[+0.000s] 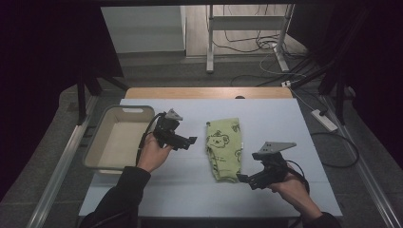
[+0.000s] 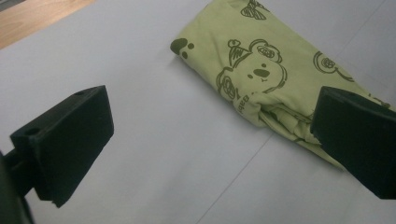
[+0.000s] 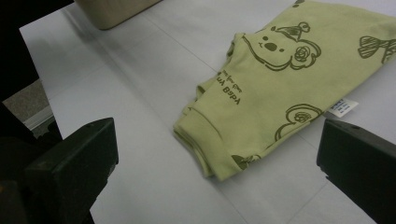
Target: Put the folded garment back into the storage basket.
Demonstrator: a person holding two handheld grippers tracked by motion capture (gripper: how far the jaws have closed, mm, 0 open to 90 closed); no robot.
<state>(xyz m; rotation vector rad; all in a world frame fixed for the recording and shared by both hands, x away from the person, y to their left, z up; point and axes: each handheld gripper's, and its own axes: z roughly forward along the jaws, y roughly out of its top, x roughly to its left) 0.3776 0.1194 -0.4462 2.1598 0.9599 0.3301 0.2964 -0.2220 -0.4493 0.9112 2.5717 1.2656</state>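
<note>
A folded light-green garment (image 1: 223, 148) printed with dark koala drawings lies in the middle of the white table sheet (image 1: 266, 118). My left gripper (image 1: 191, 140) hovers just left of it, open, with nothing between its jaws. In the left gripper view the garment (image 2: 261, 70) lies ahead and to the right. My right gripper (image 1: 242, 179) stands open by the garment's near right corner. The right gripper view has the folded hem of the garment (image 3: 280, 84) between and beyond the jaws, with a small white label (image 3: 342, 107) at its edge.
A beige plastic bin (image 1: 119, 137) stands at the table's left side, behind my left hand. Bare wood (image 1: 209, 92) runs along the table's far edge. Cables and a power strip (image 1: 324, 119) lie on the floor to the right.
</note>
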